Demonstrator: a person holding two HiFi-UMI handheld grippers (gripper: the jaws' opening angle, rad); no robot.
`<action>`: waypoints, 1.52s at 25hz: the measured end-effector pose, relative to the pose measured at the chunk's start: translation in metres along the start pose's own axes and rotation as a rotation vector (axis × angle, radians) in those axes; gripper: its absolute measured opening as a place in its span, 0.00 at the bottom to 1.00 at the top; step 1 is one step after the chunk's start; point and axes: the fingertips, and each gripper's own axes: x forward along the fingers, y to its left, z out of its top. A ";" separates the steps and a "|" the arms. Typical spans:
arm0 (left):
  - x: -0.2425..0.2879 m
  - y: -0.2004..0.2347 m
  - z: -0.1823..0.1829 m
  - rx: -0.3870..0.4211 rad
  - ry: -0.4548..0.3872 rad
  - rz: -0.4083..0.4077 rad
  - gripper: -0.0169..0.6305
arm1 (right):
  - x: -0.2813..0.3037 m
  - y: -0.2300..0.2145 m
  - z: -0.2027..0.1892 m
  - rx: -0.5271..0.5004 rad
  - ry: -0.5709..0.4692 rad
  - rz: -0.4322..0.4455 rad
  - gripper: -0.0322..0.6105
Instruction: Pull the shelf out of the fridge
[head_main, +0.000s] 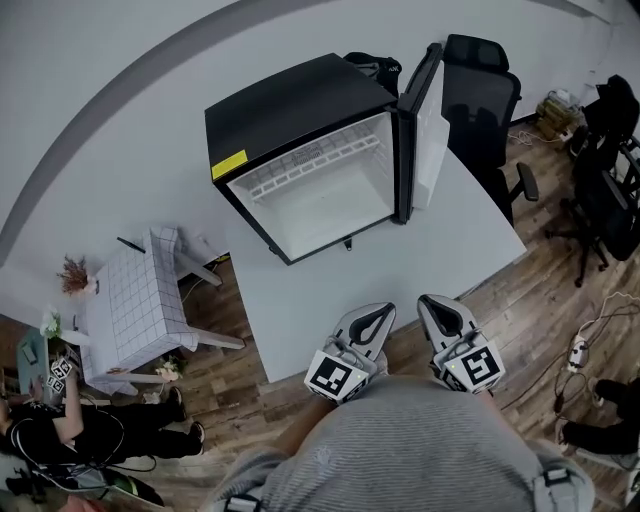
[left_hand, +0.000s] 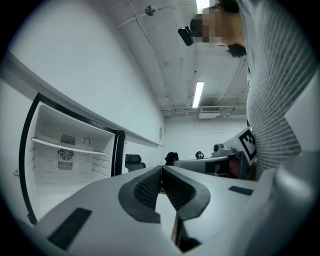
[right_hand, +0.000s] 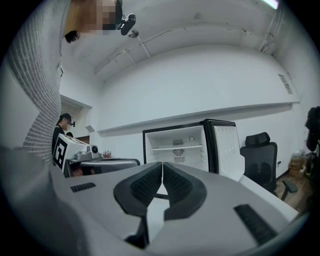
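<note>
Left gripper (head_main: 378, 312) level, jaws together, right gripper (head_main: 437, 303) level, jaws together

Logging the operator's look: I am seeing a light grey ribbed knit sweater (head_main: 400, 450) being worn, and a small black head-mounted camera (left_hand: 185, 36). The left gripper (head_main: 378, 312) and right gripper (head_main: 435, 305) are showing pale grey moulded shells with black ribbed pads (left_hand: 149, 187). Each is carrying a white cube with black square markers: left cube (head_main: 335, 376), right cube (head_main: 480, 365).
</note>
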 end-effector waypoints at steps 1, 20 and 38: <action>0.003 0.007 0.001 0.004 -0.005 0.000 0.05 | 0.009 -0.002 -0.001 -0.001 0.005 0.009 0.07; 0.025 0.113 -0.016 -0.046 0.016 0.214 0.05 | 0.123 -0.037 0.007 -0.011 0.037 0.214 0.07; 0.033 0.125 -0.007 -0.015 0.003 0.410 0.05 | 0.197 -0.048 0.020 -0.486 0.097 0.431 0.07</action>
